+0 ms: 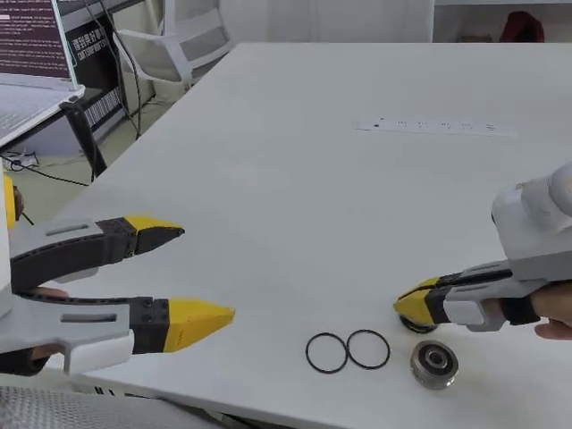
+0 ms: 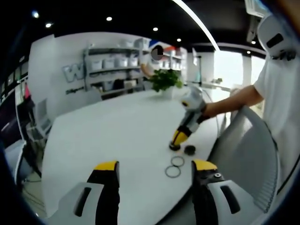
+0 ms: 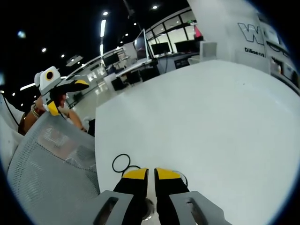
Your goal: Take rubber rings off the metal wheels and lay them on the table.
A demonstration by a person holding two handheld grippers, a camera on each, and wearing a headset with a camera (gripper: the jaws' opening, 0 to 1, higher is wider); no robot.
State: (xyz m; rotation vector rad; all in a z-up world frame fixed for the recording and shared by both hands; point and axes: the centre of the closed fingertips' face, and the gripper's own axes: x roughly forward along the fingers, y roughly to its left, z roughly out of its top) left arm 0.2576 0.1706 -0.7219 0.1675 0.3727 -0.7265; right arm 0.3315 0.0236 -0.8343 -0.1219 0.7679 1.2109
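Two black rubber rings lie flat side by side near the table's front edge. The same rings lie just ahead of my left gripper, which is open and empty. In the head view the left gripper hovers at the left. A metal wheel lies on its side to the right of the rings. My right gripper has its jaws nearly together, tips down on a second, darker wheel. What the tips pinch is hidden. One ring lies left of the right gripper.
The white table stretches far ahead. A white power strip lies at the back right. A mesh chair back stands at the table's near edge. A laptop sits on a desk to the left. A plant stands at the far end.
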